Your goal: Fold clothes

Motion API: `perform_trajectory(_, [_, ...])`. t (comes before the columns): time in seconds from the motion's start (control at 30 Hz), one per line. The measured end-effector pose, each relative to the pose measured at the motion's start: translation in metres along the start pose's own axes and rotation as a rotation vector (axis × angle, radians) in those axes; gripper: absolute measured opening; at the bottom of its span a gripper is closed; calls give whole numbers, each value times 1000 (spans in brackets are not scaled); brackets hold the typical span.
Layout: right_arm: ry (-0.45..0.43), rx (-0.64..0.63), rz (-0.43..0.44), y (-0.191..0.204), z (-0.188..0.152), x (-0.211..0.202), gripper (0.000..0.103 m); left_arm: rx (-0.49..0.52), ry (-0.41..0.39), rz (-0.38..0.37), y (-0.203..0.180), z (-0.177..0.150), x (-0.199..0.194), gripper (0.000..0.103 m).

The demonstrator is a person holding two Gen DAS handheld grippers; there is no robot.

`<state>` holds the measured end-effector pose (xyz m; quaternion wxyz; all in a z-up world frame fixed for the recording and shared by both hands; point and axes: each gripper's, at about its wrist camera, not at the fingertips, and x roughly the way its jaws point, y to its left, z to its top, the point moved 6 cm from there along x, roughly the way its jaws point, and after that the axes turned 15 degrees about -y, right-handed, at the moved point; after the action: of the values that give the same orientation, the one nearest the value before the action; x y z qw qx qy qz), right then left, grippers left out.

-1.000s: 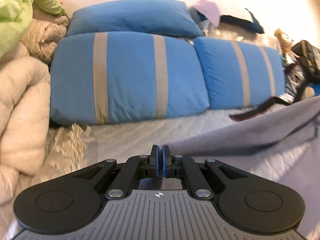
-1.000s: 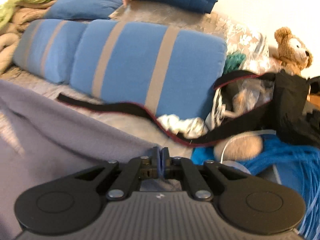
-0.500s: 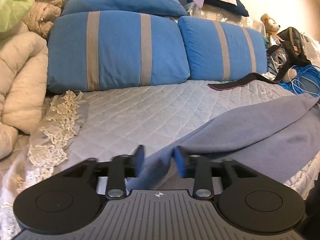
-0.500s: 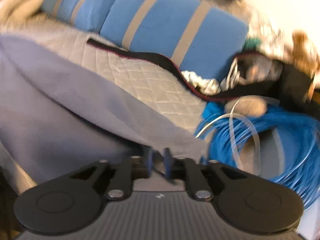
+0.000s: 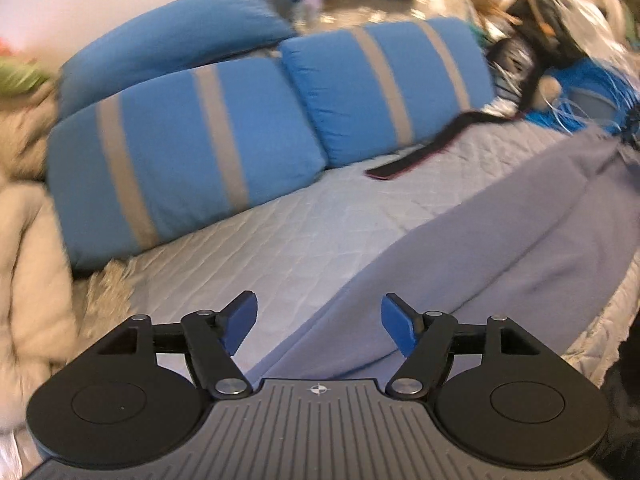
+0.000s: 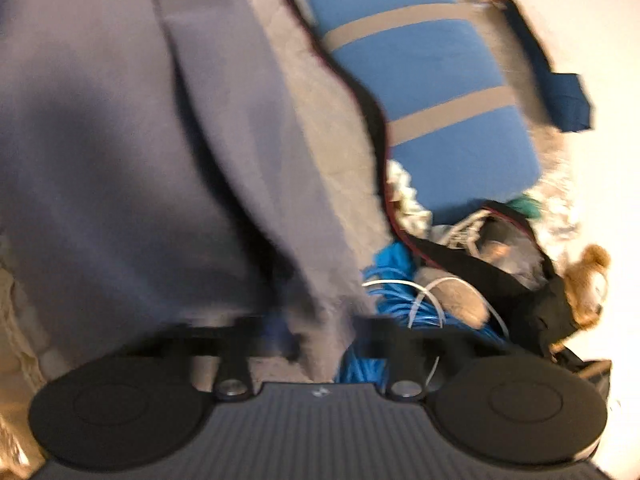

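A grey-purple garment [image 5: 480,248] lies spread slantwise over the quilted bed [image 5: 304,232]. In the left wrist view its near edge runs under my left gripper [image 5: 319,326]. That gripper's jaws are opening and stand wide, and the blue pads [image 5: 240,322] touch nothing. The right wrist view is rolled and blurred, and the garment [image 6: 120,140] fills its left half. A hanging corner of it sits between the jaws of my right gripper [image 6: 326,336]. Those jaws are closing, with a gap still showing beside the cloth.
Blue pillows with grey stripes [image 5: 180,152] line the far side of the bed. A black strap [image 5: 420,156] lies in front of them. A cream duvet [image 5: 28,280] is piled at the left. Blue cable coils [image 6: 384,292], a black bag [image 6: 520,292] and a teddy bear [image 6: 588,280] crowd the right.
My left gripper let go of the garment's edge, opened wide and drew back. My right gripper released its pinch, rolled hard and sank, with a cloth corner now between its jaws.
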<state>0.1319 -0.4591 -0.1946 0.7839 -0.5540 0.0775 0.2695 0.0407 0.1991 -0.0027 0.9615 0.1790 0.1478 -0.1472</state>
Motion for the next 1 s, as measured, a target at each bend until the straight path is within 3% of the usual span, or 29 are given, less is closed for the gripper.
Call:
perform_trajectory(0.07, [-5,-64,10,-3,2,0,10,43,30,-27,-31,11,14,68])
perform_trajectory(0.17, [-2,-87,-5,-22,9,-2,5,153,21,-77,-83,23,31,68])
perform_trajectory(0.33, [-22,-11,-65,-68,25,-3,4,423,-19,-141,-176,26,66,68])
perform_trajectory(0.43, [-34,27,-79,-88,35,-1,4,514,-10,-172,-218,18,90,68])
perform_trajectory(0.67, [-65,83,-98,-114,49,4,3,696,28,-175,-267,-3,131,67])
perform_trajectory(0.73, [-75,105,-102,-119,50,3,3,704,52,-167,-269,-4,138,59])
perform_trajectory(0.77, [-79,108,-103,-120,50,2,3,687,67,-164,-268,-3,140,44])
perform_trajectory(0.8, [-83,111,-104,-121,50,1,3,672,79,-152,-266,0,142,21])
perform_trajectory(0.87, [-87,113,-103,-121,46,0,3,655,81,-117,-261,7,141,4])
perform_trajectory(1.0, [-79,81,-92,-105,33,-3,3,667,15,-70,-252,22,121,3])
